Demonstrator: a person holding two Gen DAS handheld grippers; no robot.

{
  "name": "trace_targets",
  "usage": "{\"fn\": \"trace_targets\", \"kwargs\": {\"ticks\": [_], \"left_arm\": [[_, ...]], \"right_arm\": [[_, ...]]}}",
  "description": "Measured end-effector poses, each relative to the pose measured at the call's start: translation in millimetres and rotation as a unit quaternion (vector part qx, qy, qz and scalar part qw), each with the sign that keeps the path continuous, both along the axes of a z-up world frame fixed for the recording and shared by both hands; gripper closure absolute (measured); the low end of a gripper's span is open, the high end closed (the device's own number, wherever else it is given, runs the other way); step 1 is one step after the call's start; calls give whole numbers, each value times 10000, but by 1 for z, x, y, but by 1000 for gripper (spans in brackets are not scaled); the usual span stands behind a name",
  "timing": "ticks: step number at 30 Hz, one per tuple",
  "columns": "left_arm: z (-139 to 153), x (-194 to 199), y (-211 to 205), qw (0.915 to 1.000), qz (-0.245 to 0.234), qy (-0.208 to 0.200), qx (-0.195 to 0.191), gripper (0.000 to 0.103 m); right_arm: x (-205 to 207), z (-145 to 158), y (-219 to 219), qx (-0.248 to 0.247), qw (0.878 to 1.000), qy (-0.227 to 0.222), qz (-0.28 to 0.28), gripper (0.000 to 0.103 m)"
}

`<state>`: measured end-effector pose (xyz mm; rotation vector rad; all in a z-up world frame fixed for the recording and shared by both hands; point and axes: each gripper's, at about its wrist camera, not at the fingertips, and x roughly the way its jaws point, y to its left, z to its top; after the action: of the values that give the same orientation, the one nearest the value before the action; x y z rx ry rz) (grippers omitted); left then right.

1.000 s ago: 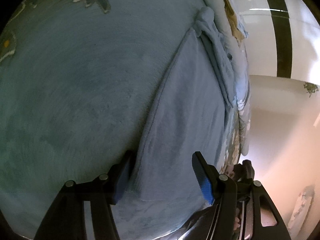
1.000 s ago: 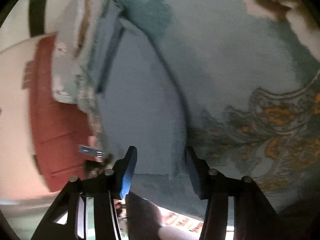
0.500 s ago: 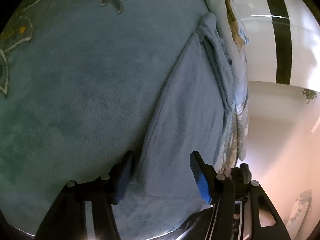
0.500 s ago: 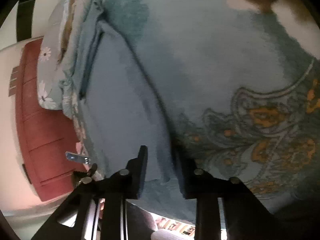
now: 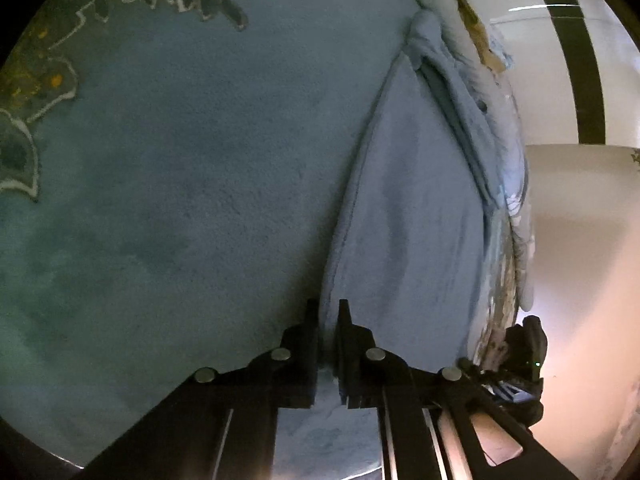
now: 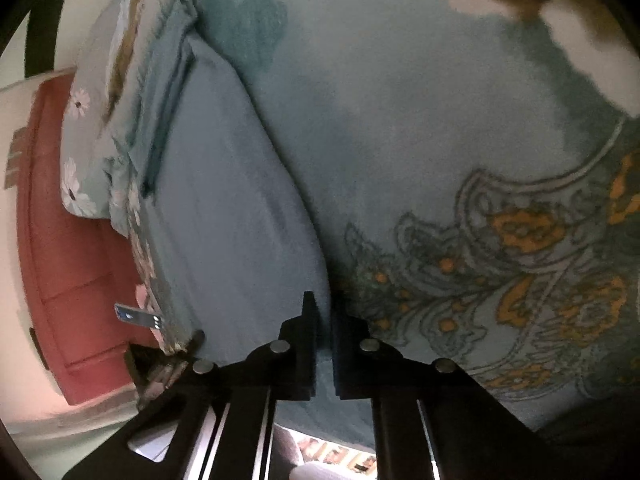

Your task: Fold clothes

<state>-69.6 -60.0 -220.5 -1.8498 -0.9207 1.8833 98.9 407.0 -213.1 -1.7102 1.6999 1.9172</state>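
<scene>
Teal plush blanket (image 5: 180, 200) with an orange and grey floral pattern covers the bed and fills both views; a cream wall with a black stripe (image 5: 584, 80) shows in the left view, a red cabinet (image 6: 72, 300) in the right. Pale blue garment (image 5: 408, 220) lies flat along the blanket near the bed edge, beside a floral pillow (image 6: 92, 152), its far end bunched. Left gripper (image 5: 328, 312): jaws clenched on the garment's near edge, cloth pinched between the fingers. Right gripper (image 6: 324, 312): jaws likewise clenched on the garment's (image 6: 224, 220) near corner where it meets the patterned blanket.
</scene>
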Motion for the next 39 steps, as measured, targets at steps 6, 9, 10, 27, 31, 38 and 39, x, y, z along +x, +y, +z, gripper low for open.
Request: {"fn": "trace_targets", "kwargs": {"ticks": [6, 9, 10, 27, 31, 38, 39], "left_arm": [[20, -5, -5, 9973, 132, 158, 711, 97], [30, -12, -10, 9936, 286, 220, 1074, 97], [33, -14, -12, 9920, 339, 238, 1190, 97], [81, -178, 34, 9811, 600, 581, 1746, 97], [77, -232, 44, 9820, 642, 548, 1689, 97], [28, -302, 63, 9834, 913, 156, 1561, 97], [20, -310, 63, 9833, 958, 76, 1547, 97]], "right_arm": [[18, 11, 24, -645, 9938, 740, -532, 98], [21, 13, 29, -1030, 9855, 1084, -800, 98], [21, 14, 31, -1137, 9825, 1180, -882, 98], [-96, 65, 75, -1167, 9596, 2119, -1435, 100], [-144, 65, 96, -1013, 9630, 2069, -1399, 100], [-225, 48, 120, -700, 9739, 1713, -1311, 100], [-230, 43, 121, -675, 9753, 1637, -1320, 100]]}}
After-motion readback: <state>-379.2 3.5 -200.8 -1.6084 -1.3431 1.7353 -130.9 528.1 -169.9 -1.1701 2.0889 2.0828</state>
